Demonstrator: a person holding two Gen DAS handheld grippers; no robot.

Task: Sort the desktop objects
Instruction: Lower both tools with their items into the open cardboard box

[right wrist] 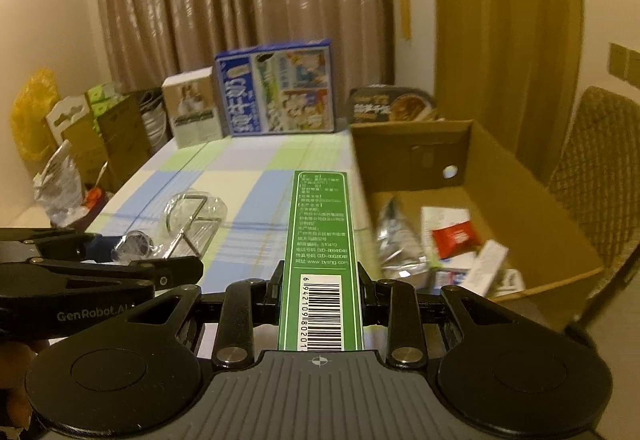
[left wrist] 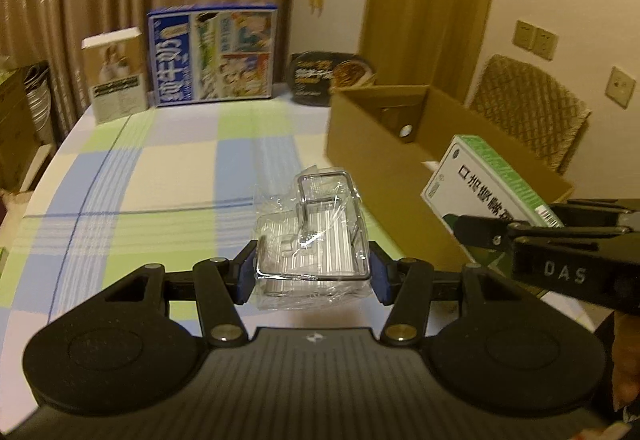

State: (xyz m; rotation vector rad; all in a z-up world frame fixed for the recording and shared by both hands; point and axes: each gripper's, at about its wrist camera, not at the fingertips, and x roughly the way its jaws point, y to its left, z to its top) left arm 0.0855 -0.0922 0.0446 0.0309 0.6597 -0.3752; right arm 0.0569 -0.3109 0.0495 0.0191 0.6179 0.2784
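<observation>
My left gripper (left wrist: 313, 272) is shut on a metal wire rack wrapped in clear plastic (left wrist: 316, 236) and holds it above the checked tablecloth (left wrist: 160, 176). The rack also shows in the right wrist view (right wrist: 188, 220). My right gripper (right wrist: 320, 296) is shut on a green and white medicine box (right wrist: 322, 264), held above the table just left of the open cardboard box (right wrist: 480, 200). In the left wrist view the medicine box (left wrist: 484, 184) hangs over the cardboard box's near wall (left wrist: 384, 176). The cardboard box holds several small packages.
At the table's far edge stand a blue milk carton box (left wrist: 212, 54), a white box (left wrist: 116, 76) and a black noodle bowl (left wrist: 328, 76). A wicker chair (left wrist: 528, 112) stands behind the cardboard box. Boxes and bags (right wrist: 80, 144) are stacked left of the table.
</observation>
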